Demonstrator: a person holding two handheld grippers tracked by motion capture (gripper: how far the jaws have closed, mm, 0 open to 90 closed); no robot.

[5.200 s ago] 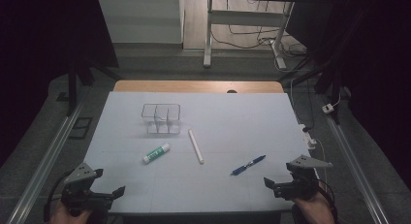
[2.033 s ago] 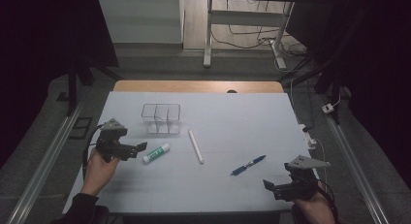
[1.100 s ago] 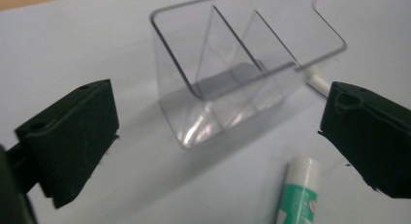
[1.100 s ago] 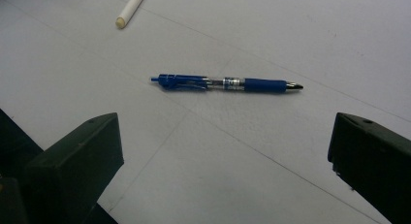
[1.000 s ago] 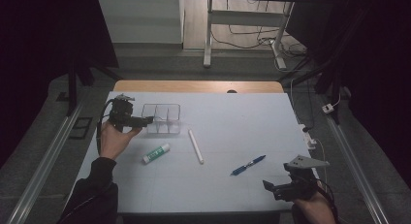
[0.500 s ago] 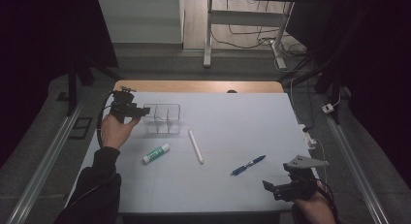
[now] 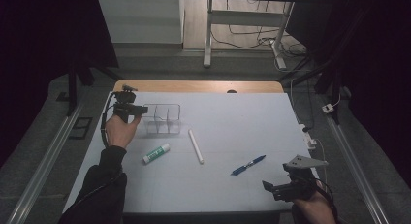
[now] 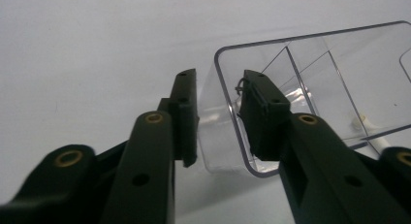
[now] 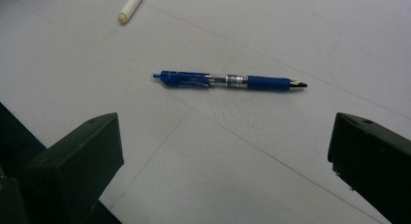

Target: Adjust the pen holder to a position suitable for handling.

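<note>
Left gripper view puts us right on the action: the left hand-held gripper (image 8: 215,120) has its two black jaws straddling the end wall of the clear plastic organizer (image 8: 310,88), one jaw outside the wall, the other reaching down inside the first compartment. Those jaws have just been closing, and the wall sits between them. The inner jaw looks to be against the plastic; a sliver of gap shows by the outer one, so whether the pads are truly pressing cannot be told from here.

Up in the high view, the organizer (image 7: 162,120) stands on the white desk (image 7: 228,117), and the left hand-held gripper (image 7: 138,109) is at its left end, the person's left hand (image 7: 118,132) just below and left of the organizer. Take the organizer as the landmark: a green-and-white glue stick (image 7: 156,153) lies just in front of it, nearer the person; a white stick (image 7: 195,146) lies at a slant off its front right corner; a blue pen (image 7: 248,165) lies well apart from it, farther right and nearer the person.

Far from the organizer, at the near right corner of the desk, the right hand-held gripper (image 7: 277,189) hangs with jaws spread wide and nothing between them. In the right gripper view, the pen (image 9: 230,81) lies flat on the desk ahead of those open jaws, with the white stick's tip (image 9: 130,8) beyond it.
</note>
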